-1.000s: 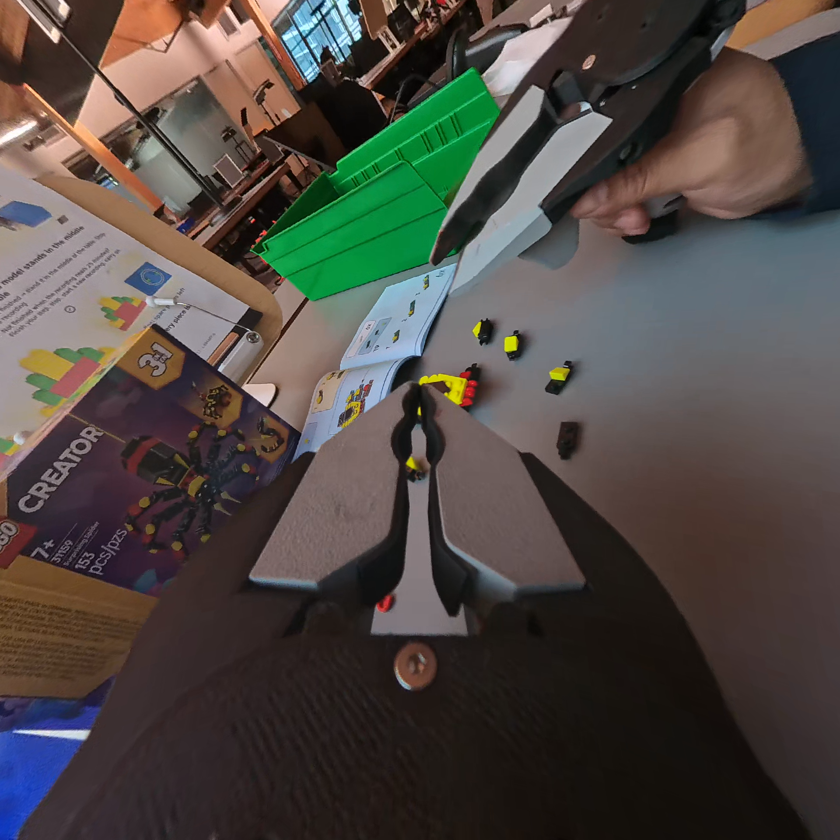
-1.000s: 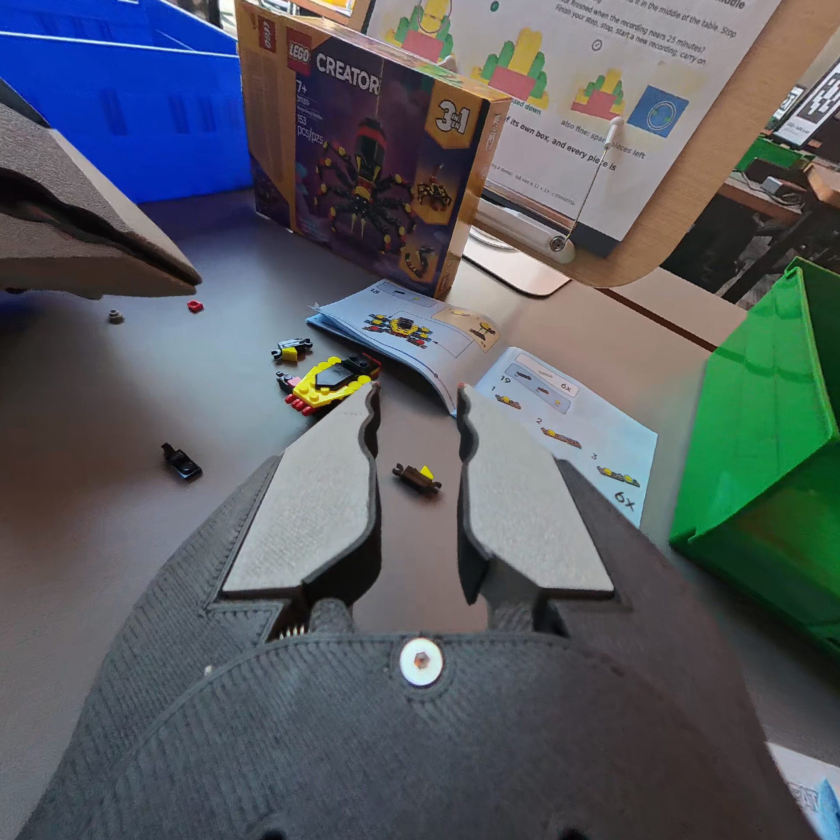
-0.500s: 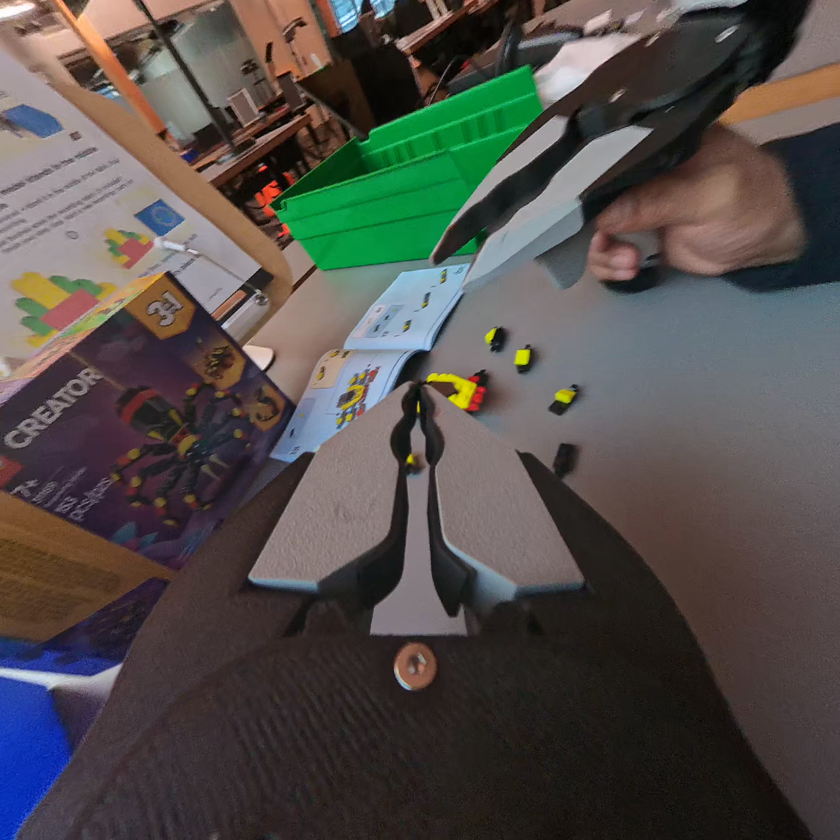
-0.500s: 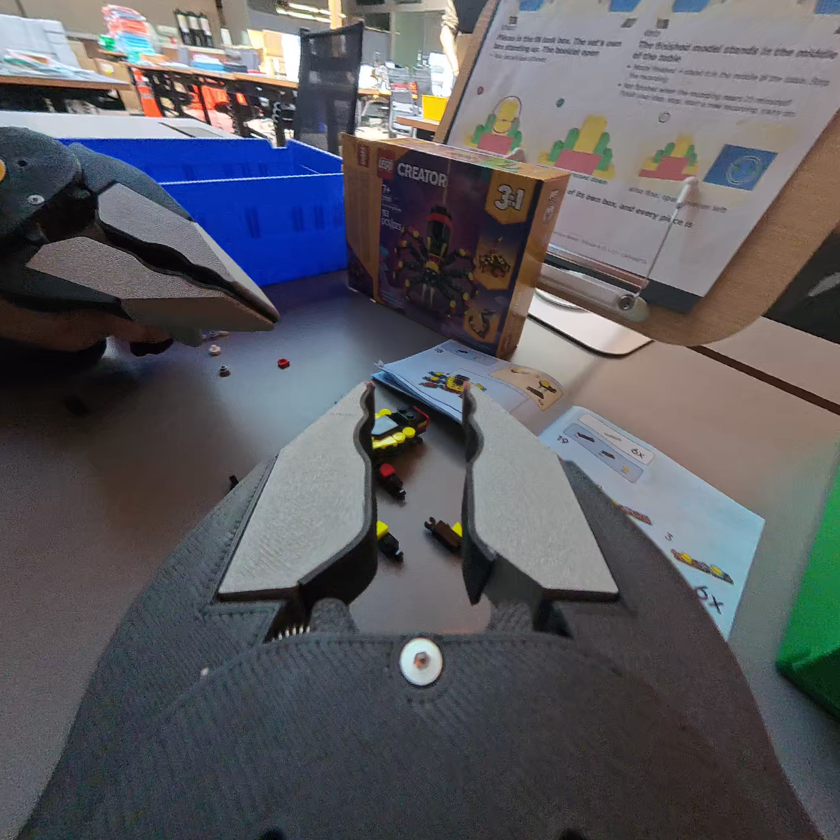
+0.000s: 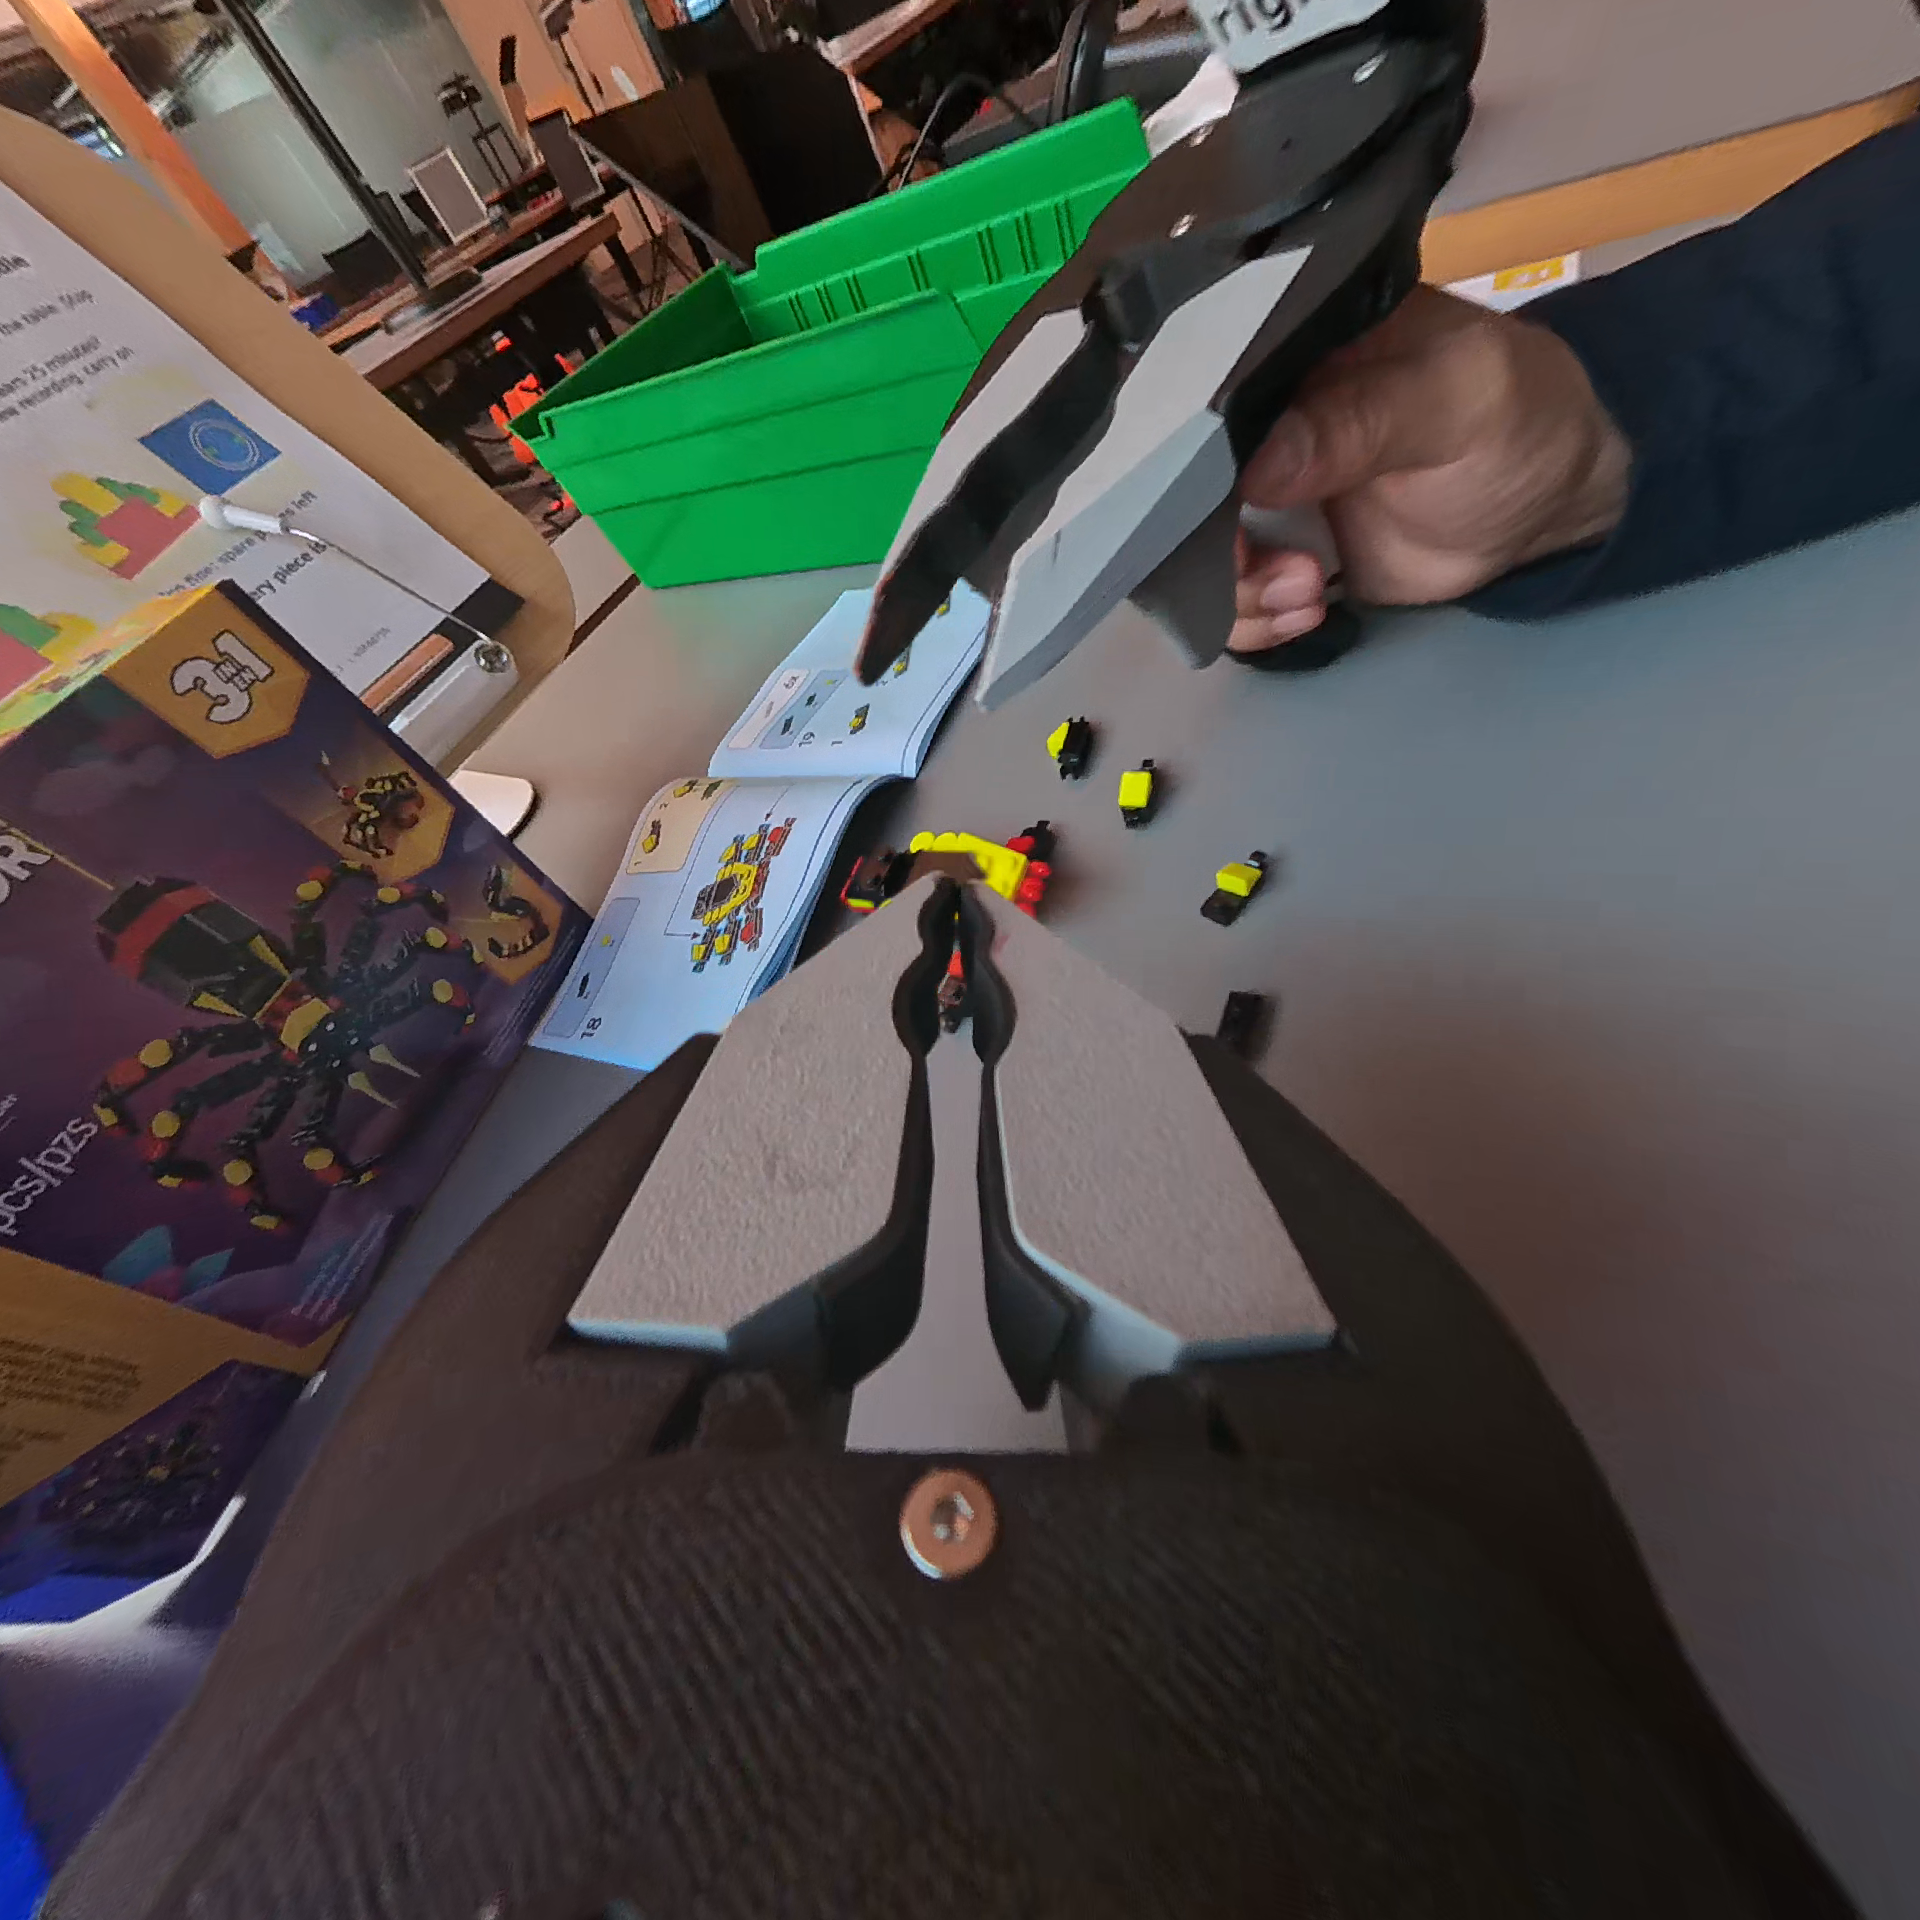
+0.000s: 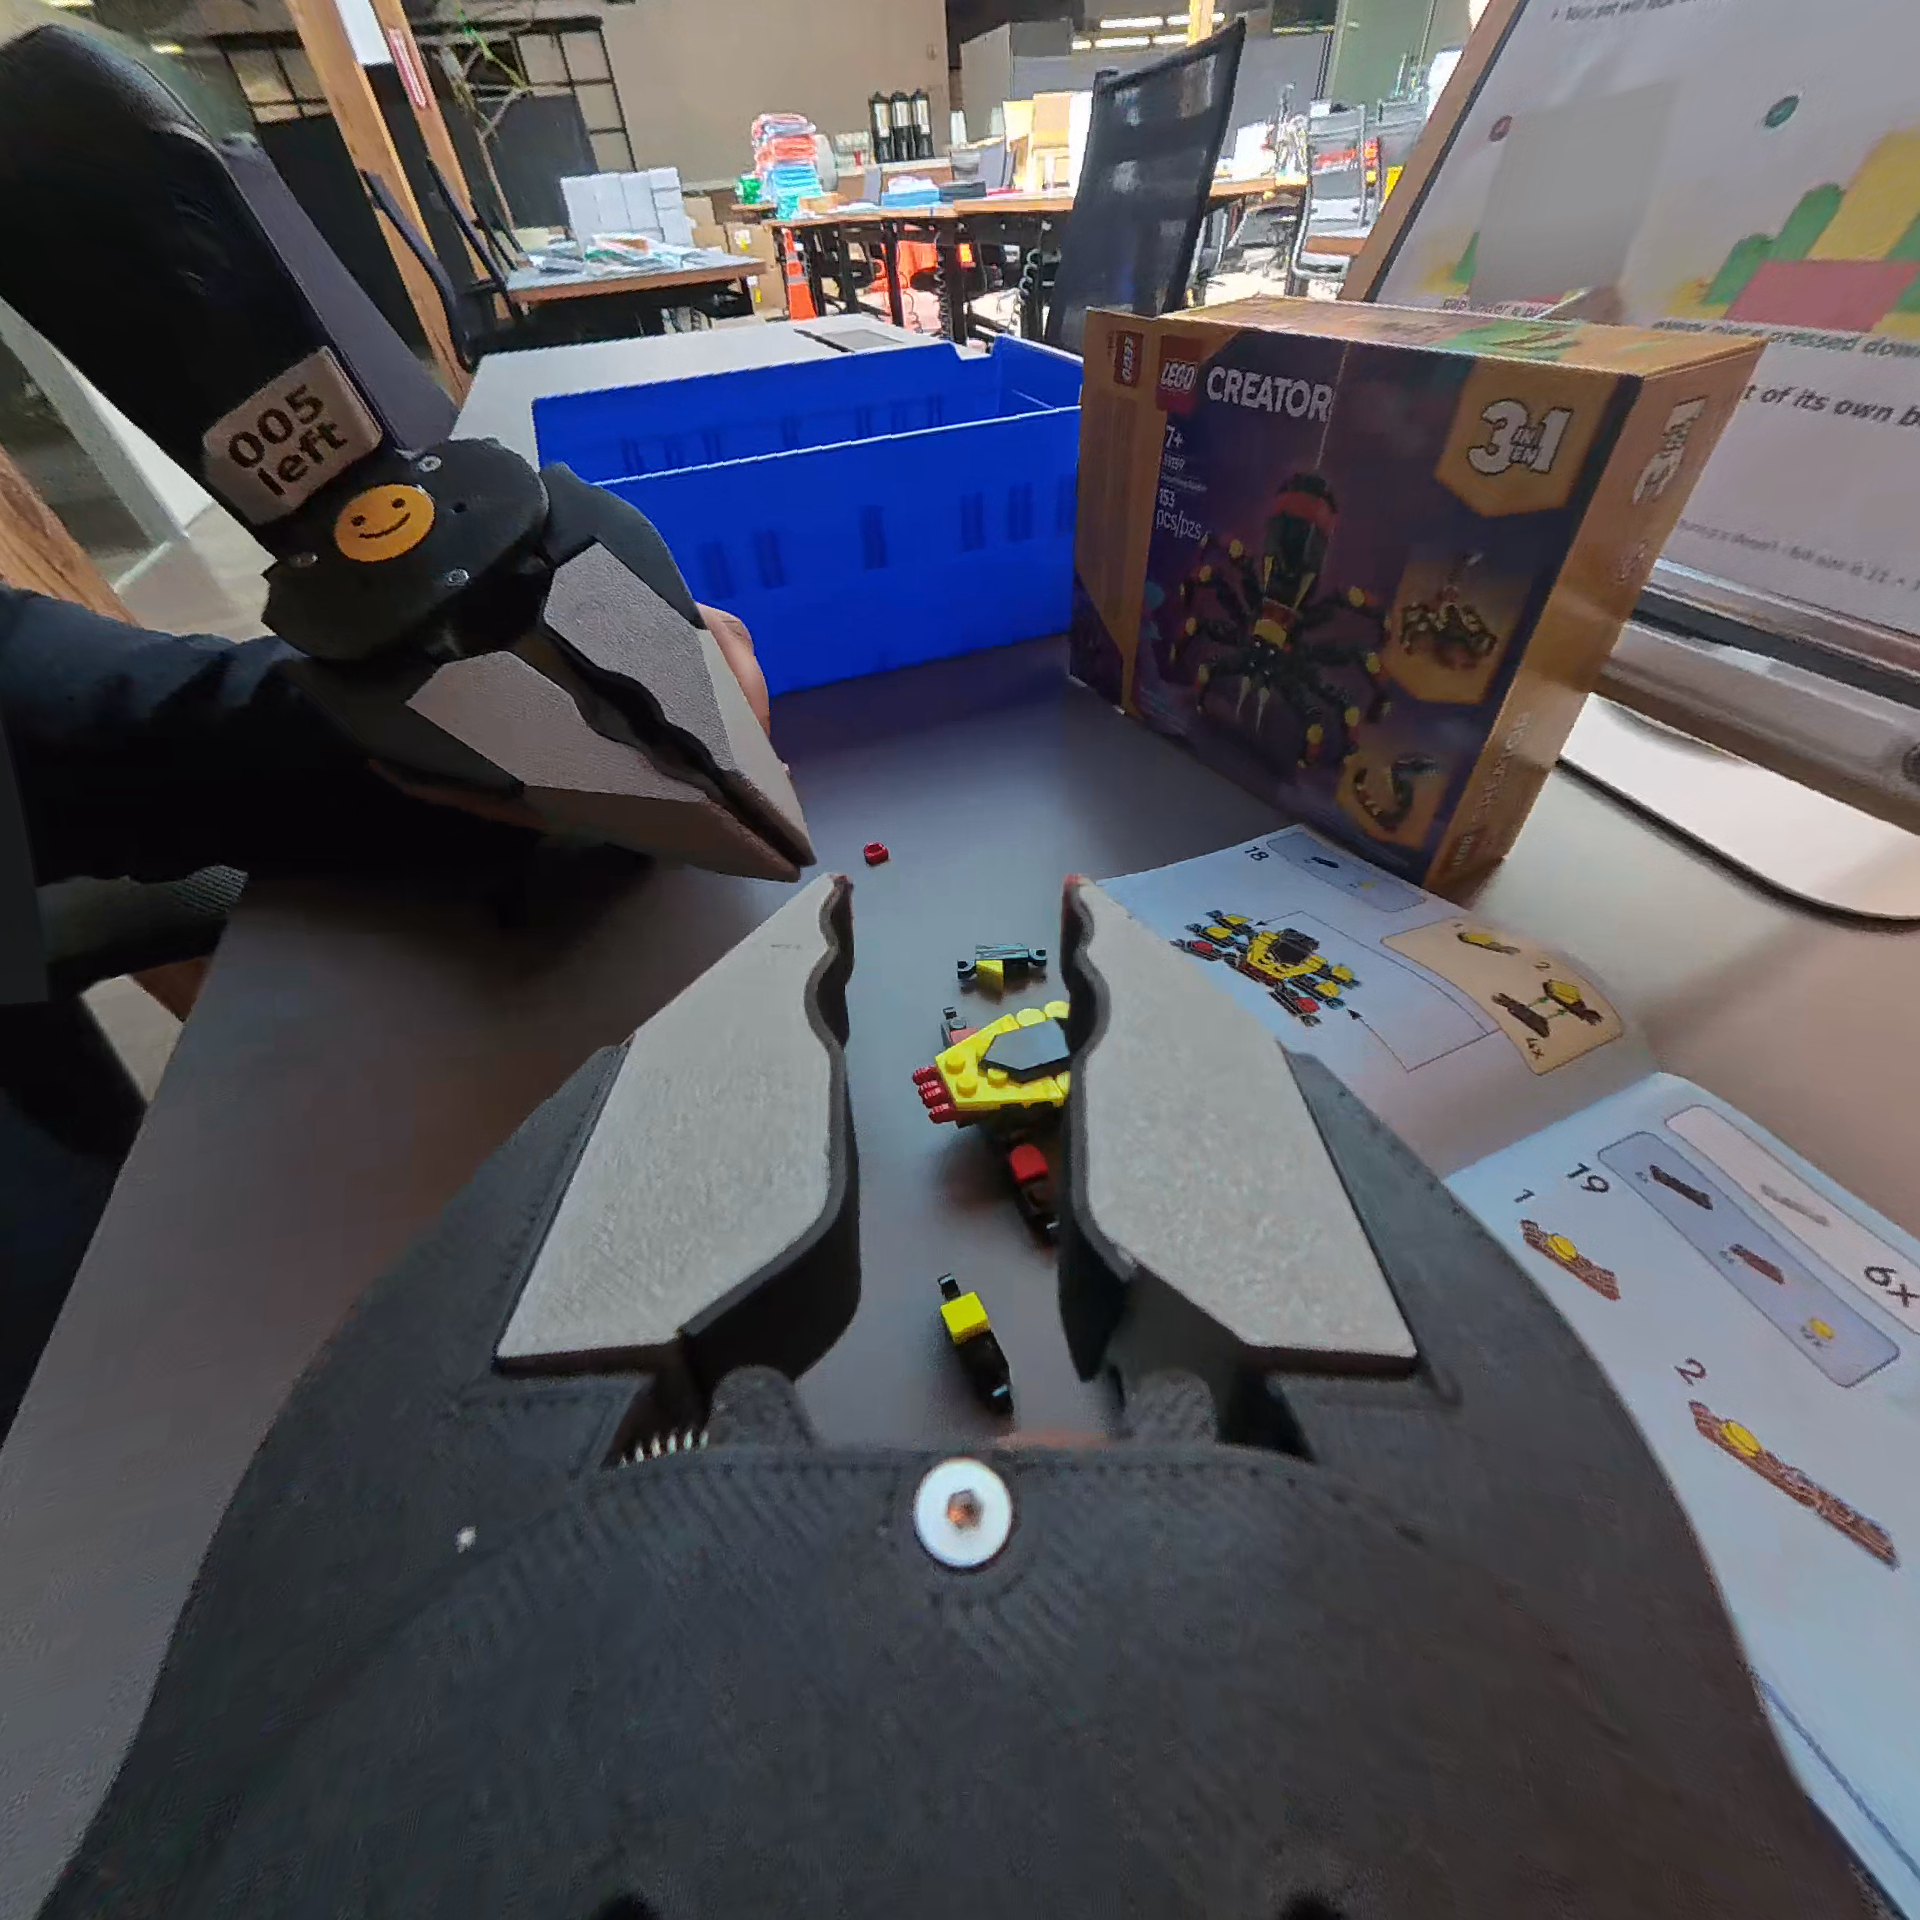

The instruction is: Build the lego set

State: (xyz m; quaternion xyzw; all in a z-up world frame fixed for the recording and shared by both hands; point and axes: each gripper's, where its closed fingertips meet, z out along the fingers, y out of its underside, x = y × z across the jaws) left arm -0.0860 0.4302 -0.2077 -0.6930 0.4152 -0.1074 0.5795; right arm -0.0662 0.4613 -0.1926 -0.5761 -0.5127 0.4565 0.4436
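Observation:
A yellow, black and red lego body [image 6: 992, 1070] lies on the grey table [image 6: 416, 1039], and it also shows in the left wrist view [image 5: 987, 868]. Small yellow-and-black pieces lie around it [image 6: 971, 1335] [image 5: 1138, 795]. My right gripper [image 6: 956, 888] is open and empty, hovering over the body, which shows between its fingers. It also shows in the left wrist view [image 5: 935, 675]. My left gripper [image 5: 951, 899] is shut on a small lego piece [image 5: 951, 997] in the notch, its tip just short of the body. It shows shut in the right wrist view [image 6: 795, 852].
An open instruction booklet [image 6: 1351, 987] lies right of the pieces. The lego box [image 6: 1351, 582] and a blue bin [image 6: 831, 540] stand behind, a green bin [image 5: 810, 457] at the far side. A loose red stud [image 6: 876, 854] and a black piece [image 5: 1242, 1013] lie on the table. The gap from one gripper's tips to the other's is roughly 5 centimeters.
My right gripper has moved from over a small brown-and-yellow piece to over the yellow body, still open. My left gripper has come closer to the body and stays shut.

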